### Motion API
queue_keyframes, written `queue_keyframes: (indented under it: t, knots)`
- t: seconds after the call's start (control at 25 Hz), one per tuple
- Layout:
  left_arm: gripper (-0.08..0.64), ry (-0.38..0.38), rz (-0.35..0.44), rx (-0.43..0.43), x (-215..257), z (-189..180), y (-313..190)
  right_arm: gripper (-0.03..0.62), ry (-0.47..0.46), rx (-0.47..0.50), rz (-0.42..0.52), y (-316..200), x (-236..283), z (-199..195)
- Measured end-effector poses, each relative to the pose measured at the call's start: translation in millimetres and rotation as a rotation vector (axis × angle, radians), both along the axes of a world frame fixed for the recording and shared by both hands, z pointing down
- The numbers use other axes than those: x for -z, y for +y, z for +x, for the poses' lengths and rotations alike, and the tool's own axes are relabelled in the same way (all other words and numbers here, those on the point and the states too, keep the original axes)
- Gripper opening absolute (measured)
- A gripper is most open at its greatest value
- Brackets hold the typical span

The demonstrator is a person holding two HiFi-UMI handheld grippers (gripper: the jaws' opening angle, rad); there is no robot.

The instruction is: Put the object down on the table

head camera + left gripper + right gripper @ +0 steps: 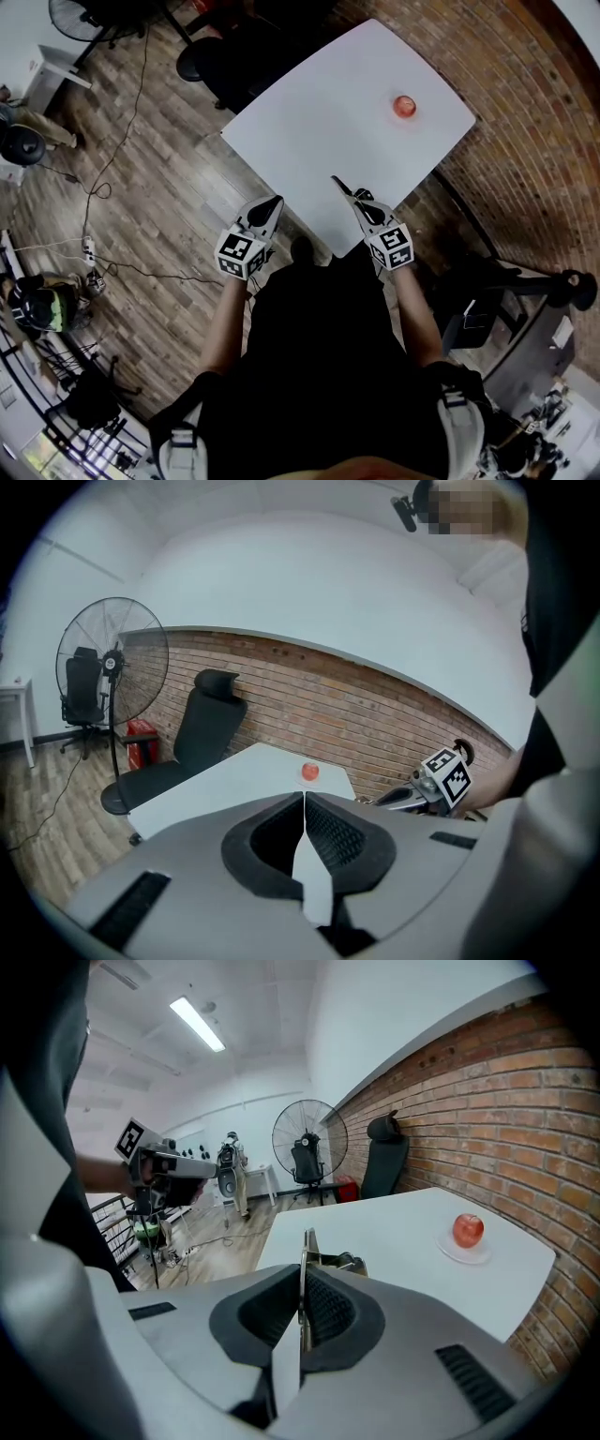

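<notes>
Right tool (354, 197) clamped on thin metal object (307, 1241), above near table (309, 122) edge. Left tool (272, 204) closed, empty, beside table.

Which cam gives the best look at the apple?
Right gripper view: the apple is nearest and sharp, red, sitting on a small white plate on the table. Head view shows only a small red spot from above; left gripper view shows it tiny and distant.
</notes>
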State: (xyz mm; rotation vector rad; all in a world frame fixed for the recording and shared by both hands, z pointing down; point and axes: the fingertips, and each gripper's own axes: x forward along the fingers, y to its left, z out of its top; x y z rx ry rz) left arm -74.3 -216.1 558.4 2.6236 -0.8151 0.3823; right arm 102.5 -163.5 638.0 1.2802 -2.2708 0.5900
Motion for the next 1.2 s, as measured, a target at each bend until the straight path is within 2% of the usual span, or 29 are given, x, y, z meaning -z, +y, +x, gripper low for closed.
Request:
queue_keyframes:
  t: [0.28, 0.52, 0.96, 1.2]
  knots:
    - [0.022, -0.022, -0.012, 0.003, -3.1, 31.8, -22.5, 0.002, 0.003, 0.048, -0.028, -37.4, -6.5, 28.5]
    - [0.023, -0.028, -0.042, 0.015, -9.0, 49.6, -32.9, 0.002, -0.008, 0.082, -0.061, -60.0, -23.0, 37.3]
    - [0.021, -0.051, -0.090, 0.066, -22.3, 46.8, -38.0, 0.003, 0.001, 0.144, -0.123, -96.4, -60.1, 30.9]
    - [0.022, -0.061, -0.107, 0.093, -26.7, 39.1, -35.8, 0.003, 0.001, 0.141, -0.149, -113.4, -80.2, 28.4]
